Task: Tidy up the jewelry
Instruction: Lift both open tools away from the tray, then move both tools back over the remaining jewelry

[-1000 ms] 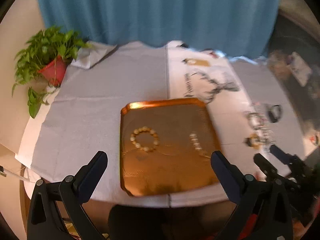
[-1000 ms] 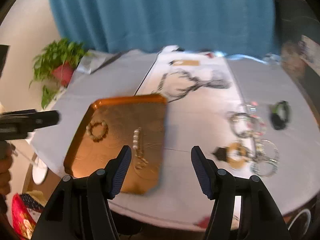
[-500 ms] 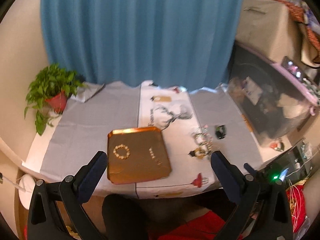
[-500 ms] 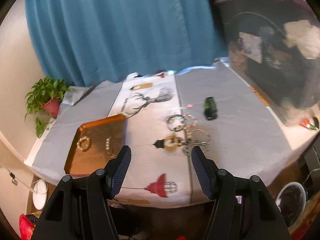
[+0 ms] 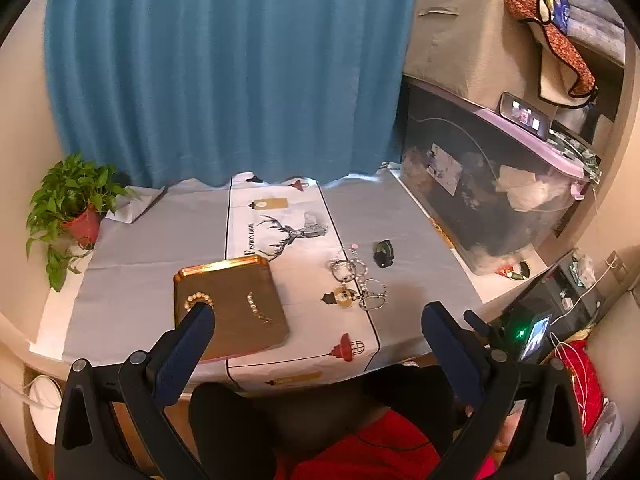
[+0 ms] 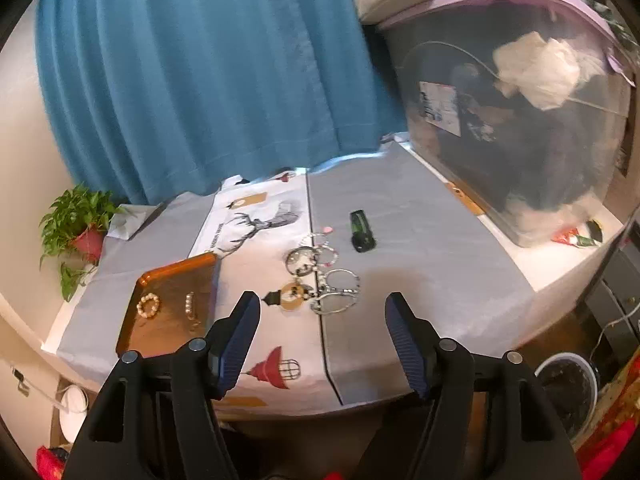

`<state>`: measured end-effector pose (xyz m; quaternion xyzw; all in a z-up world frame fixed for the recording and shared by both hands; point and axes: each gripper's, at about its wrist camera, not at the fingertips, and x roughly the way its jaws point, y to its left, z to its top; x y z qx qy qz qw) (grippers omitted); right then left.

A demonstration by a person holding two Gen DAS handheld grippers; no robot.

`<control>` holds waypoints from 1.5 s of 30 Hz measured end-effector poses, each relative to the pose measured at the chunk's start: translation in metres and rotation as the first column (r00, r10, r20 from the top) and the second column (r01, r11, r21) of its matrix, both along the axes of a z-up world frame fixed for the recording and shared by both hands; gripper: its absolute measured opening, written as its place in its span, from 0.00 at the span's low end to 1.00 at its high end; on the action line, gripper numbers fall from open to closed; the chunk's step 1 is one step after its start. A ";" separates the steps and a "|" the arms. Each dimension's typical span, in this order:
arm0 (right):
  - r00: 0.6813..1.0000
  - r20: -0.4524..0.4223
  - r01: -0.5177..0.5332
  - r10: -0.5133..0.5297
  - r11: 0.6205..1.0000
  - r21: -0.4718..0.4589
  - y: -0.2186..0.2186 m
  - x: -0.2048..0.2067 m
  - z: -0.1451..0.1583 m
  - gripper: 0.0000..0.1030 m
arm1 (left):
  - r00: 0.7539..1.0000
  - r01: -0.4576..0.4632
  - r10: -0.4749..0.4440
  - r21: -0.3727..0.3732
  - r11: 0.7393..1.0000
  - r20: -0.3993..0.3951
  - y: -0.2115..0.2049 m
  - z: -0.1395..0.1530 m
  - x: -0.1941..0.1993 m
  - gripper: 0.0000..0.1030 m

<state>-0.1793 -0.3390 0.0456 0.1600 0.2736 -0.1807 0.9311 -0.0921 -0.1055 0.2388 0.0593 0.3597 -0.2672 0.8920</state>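
Both grippers hang above the near edge of the table [image 5: 132,256], well back from the jewelry. Left gripper [image 5: 318,314]: jaws spread wide, nothing between them. Right gripper [image 6: 322,306]: jaws parted and empty, and they have just been opening a little further.

Gold tray [image 5: 240,280] sits on the cloth, left of centre. Inside it, a ring of pearl beads [image 5: 199,299] lies near the left side and a short beaded strand [image 5: 258,311] lies stretched out toward the right, the two apart.

Loose pile of bracelets [image 6: 320,276] lies on the cloth to the right of the tray, rings overlapping and tangled; individual pieces hard to separate. A small dark green object [image 6: 362,231] lies just beyond the pile, apart from it.

Potted plant [image 5: 72,208] stands at the table's far left corner. Blue curtain [image 5: 224,68] behind. Clear storage bin [image 6: 516,128] stands at the right edge.
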 end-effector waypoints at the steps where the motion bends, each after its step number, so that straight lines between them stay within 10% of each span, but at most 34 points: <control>1: 1.000 0.000 0.004 -0.004 1.000 0.003 -0.001 -0.003 -0.001 0.64 | 1.000 0.003 -0.003 0.003 1.000 0.005 -0.004 0.001 -0.001 0.99; 32: 0.987 -0.092 0.137 -0.130 0.987 0.078 -0.110 0.034 -0.070 0.68 | 0.994 -0.037 0.038 0.009 0.999 -0.105 -0.104 -0.044 0.101 0.99; 45: 0.988 -0.142 0.063 -0.055 0.997 0.053 -0.138 0.114 -0.114 0.68 | 0.950 0.076 -0.046 0.085 0.993 -0.310 -0.170 -0.206 0.206 0.99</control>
